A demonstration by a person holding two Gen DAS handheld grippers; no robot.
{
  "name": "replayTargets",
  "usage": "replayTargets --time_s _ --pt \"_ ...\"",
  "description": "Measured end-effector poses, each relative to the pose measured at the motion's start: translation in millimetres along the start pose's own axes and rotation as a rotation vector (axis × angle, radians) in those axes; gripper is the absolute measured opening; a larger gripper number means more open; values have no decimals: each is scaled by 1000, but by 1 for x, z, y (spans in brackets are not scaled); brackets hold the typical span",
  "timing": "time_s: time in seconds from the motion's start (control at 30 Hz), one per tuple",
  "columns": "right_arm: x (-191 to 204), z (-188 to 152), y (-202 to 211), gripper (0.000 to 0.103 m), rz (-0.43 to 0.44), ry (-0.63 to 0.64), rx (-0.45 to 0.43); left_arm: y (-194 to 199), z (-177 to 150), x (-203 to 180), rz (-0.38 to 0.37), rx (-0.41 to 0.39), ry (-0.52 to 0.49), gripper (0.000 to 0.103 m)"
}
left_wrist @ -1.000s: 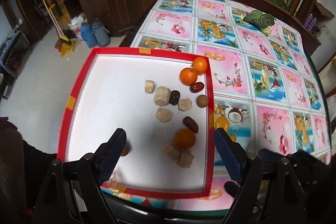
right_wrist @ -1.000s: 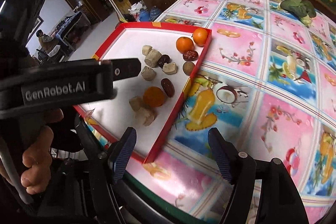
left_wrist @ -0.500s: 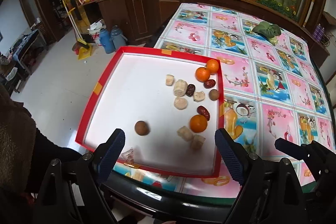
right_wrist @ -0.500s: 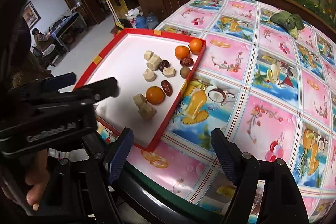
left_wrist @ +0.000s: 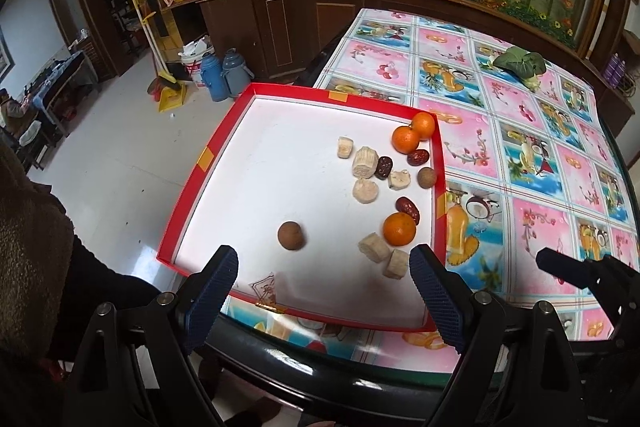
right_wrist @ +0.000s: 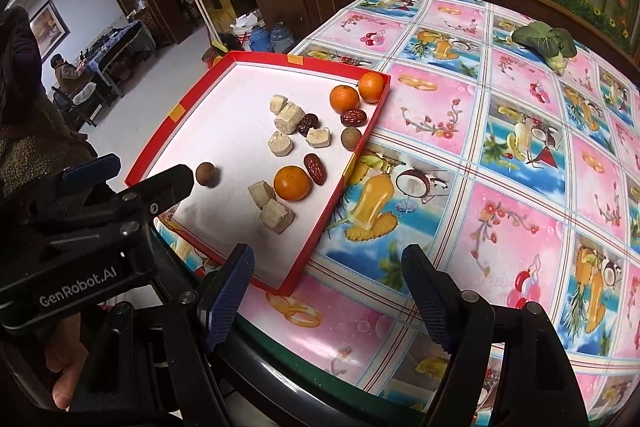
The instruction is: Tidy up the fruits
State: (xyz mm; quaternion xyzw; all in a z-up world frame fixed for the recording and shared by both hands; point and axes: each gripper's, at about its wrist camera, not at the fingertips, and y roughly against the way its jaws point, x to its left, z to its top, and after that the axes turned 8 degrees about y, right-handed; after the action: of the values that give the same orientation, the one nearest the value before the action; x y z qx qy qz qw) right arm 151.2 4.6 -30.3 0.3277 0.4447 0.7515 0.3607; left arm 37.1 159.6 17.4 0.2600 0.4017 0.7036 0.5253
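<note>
With both my left gripper (left_wrist: 324,281) and right gripper (right_wrist: 326,279) wide and empty, I'd gather the 3 oranges (left_wrist: 399,229) along the tray's (left_wrist: 188,195) right edge.

A table (left_wrist: 520,155) with a fruit-print cloth bears a red tray (left_wrist: 240,115) and a leafy vegetable (left_wrist: 520,61).

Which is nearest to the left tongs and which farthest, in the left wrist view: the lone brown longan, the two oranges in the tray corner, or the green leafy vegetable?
1. Lone brown longan, mid-tray, just ahead of the left tongs.
2. Two oranges, far right tray corner.
3. Green leafy vegetable, outside the tray, far across the table.
</note>
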Motion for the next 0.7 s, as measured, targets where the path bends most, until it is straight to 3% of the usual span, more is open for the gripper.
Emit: replayTargets --time_s 0.7 --pt "0 15 -1 78 -28 14 -14 5 3 29 8 -26 34 88"
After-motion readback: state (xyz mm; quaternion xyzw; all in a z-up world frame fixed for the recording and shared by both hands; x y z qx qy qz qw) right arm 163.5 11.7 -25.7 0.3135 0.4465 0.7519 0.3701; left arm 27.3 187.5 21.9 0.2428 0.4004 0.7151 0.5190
